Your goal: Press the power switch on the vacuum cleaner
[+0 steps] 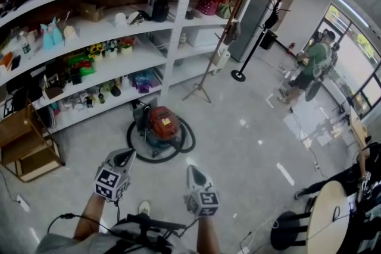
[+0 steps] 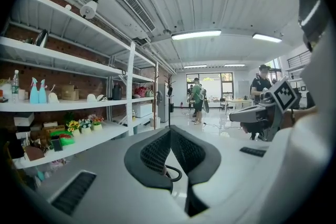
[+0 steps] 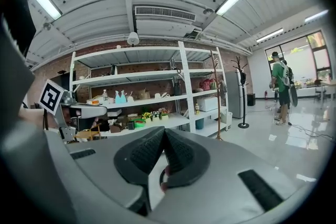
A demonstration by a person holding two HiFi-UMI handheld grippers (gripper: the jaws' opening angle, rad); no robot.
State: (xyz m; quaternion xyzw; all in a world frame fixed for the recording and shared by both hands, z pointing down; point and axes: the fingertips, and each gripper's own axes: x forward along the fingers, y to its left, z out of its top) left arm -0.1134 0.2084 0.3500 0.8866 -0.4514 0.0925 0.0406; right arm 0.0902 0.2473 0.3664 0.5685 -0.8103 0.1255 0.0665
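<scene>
The vacuum cleaner stands on the grey floor in front of the shelves; it has a red top, and its black hose is coiled round it. In the head view my left gripper hangs just short of the vacuum's near left side. My right gripper is held further back, to the right. Both are shut with nothing between the jaws. The left gripper view shows shut jaws aimed level across the room, and the right gripper view shows the same. Neither gripper view shows the vacuum, and I cannot make out its switch.
Long white shelves full of small goods run behind the vacuum. A wooden crate sits at the left, and a wooden tripod stand and a black coat stand to the right. A person stands far right. A round table is near right.
</scene>
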